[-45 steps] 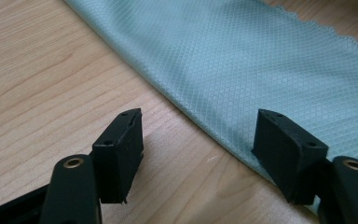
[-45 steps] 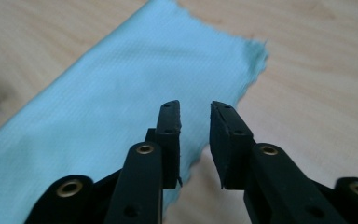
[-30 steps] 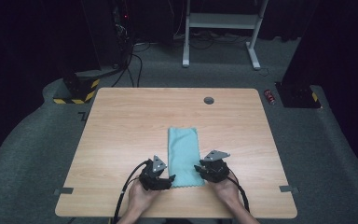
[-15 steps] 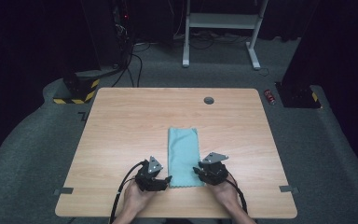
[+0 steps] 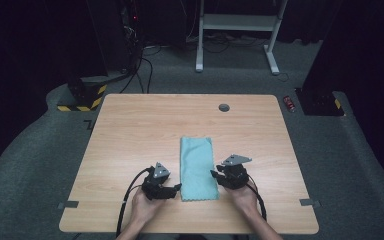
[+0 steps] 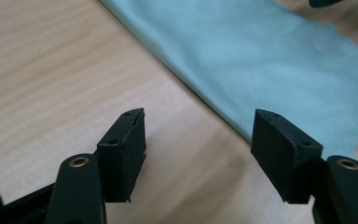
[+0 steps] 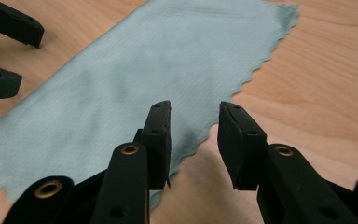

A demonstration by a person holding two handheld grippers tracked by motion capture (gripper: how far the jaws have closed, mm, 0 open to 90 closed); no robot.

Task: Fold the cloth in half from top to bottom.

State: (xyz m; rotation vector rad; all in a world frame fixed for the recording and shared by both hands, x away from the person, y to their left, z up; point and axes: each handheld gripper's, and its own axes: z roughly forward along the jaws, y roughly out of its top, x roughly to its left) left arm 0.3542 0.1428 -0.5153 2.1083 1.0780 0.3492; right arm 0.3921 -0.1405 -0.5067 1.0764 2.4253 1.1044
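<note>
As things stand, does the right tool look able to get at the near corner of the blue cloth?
Probably yes. The right tool sits open beside the cloth, its jaws straddling the scalloped edge near that corner, with bare table around it and nothing lying between.

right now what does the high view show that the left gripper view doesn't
High view alone: the whole table with a round grommet near its far edge, the dark floor beyond with a white desk frame, a yellow-and-black striped base, and both hands, the left hand and the right hand.

Left gripper view alone: the left gripper close up, jaws open over bare wood, and the cloth's zigzag-cut edge.

Both: the light blue cloth lying flat on the wooden tabletop, with the left gripper beside it.
</note>
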